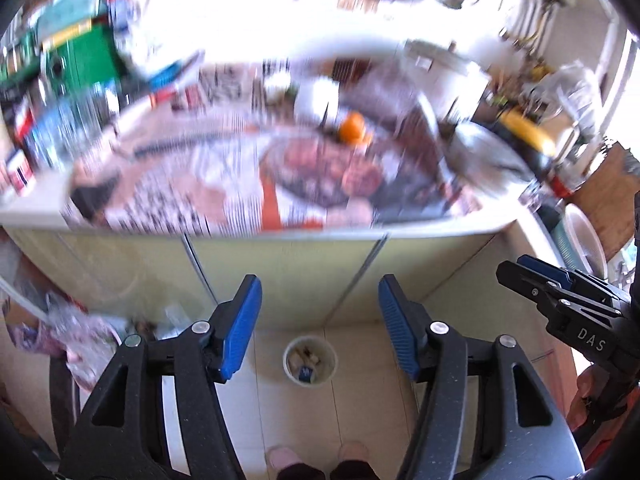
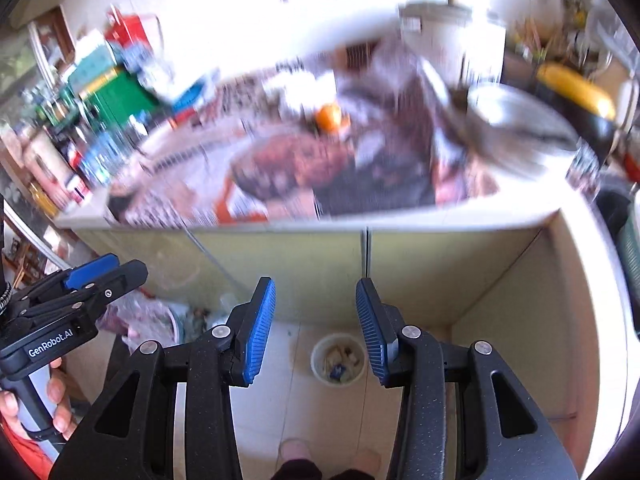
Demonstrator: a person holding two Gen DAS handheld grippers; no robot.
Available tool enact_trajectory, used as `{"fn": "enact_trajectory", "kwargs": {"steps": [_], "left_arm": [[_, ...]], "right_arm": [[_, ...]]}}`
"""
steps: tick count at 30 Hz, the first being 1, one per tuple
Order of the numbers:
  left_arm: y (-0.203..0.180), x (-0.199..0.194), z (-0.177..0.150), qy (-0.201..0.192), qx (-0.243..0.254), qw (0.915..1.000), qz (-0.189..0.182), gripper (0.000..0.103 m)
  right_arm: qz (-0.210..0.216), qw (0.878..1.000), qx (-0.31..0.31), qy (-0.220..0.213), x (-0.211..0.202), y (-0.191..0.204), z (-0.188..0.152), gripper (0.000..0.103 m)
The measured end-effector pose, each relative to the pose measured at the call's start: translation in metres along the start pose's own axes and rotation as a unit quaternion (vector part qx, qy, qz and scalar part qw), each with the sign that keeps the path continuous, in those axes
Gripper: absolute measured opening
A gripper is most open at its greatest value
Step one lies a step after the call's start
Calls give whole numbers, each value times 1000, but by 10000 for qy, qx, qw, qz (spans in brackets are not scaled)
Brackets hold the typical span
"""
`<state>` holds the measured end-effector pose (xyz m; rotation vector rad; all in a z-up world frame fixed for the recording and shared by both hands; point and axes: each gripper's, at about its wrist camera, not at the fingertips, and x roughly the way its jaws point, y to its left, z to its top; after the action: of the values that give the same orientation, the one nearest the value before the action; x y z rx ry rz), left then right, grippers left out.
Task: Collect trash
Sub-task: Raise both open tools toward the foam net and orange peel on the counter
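Left wrist view: black blue-padded left gripper [image 1: 320, 328] wide apart, empty, above round white trash-filled bin [image 1: 310, 361] lower centre; right gripper [image 2: 316, 330] likewise parted, empty.

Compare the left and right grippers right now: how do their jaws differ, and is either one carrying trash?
The left gripper has its jaws spread wider than the right gripper, whose jaws stand closer together though also open. In its own view, the left frames the white trash bin on the floor centrally; the right sees the bin slightly right of centre. Both are empty, with blue pads.

Black grippers [image 1: 320, 320]; ribbed blue pads [image 2: 262, 328]
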<state>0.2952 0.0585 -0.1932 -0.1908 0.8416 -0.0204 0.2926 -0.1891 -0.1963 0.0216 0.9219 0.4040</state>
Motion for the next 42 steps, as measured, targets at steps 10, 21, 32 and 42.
{"fn": "enact_trajectory", "kwargs": {"steps": [10, 21, 32, 42], "left_arm": [[-8, -119, 41, -1149, 444, 9924, -14, 91], [-3, -139, 64, -1437, 430, 9887, 34, 102], [-8, -66, 135, -1303, 169, 9911, 229, 102], [-24, 15, 209, -1079, -365, 9914, 642, 102]], "right_arm": [[-228, 9928, 28, -1172, -91, 52, 31, 50], [-525, 9817, 152, -1827, -125, 56, 48, 84], [-433, 9822, 234, -1812, -80, 6, 106, 84], [-96, 9899, -30, -1416, -23, -55, 189, 84]]}}
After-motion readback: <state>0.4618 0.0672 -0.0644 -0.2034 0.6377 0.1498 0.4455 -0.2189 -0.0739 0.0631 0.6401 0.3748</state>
